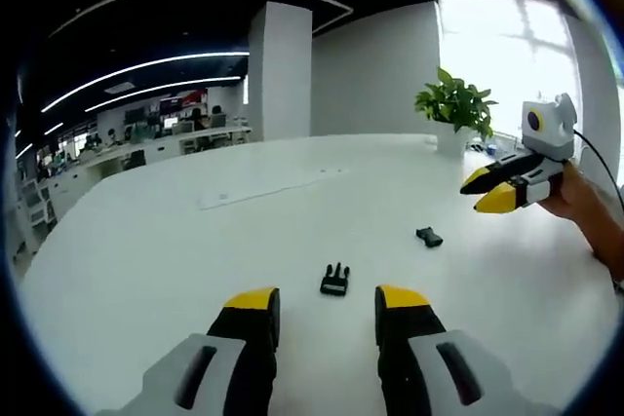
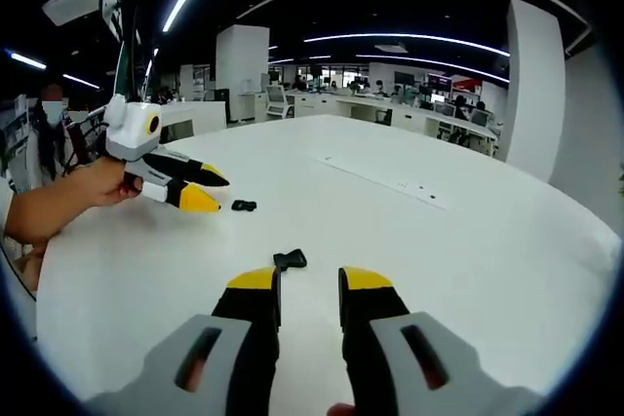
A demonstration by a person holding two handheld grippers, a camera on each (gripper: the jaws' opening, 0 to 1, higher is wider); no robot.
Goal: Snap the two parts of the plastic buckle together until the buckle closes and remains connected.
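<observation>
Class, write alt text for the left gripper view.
Two black buckle parts lie apart on a white table: the pronged part before the open left hand-held gripper, the socket part nearer the right hand-held gripper.

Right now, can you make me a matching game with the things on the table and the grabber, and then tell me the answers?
Things:
1. plant
2. pronged buckle piece
3. table
4. left gripper

Matches:
A. white
B. jaws apart, holding nothing
C. green
D. black, lying on the table

Pairs: 1-C, 2-D, 3-A, 4-B
</observation>
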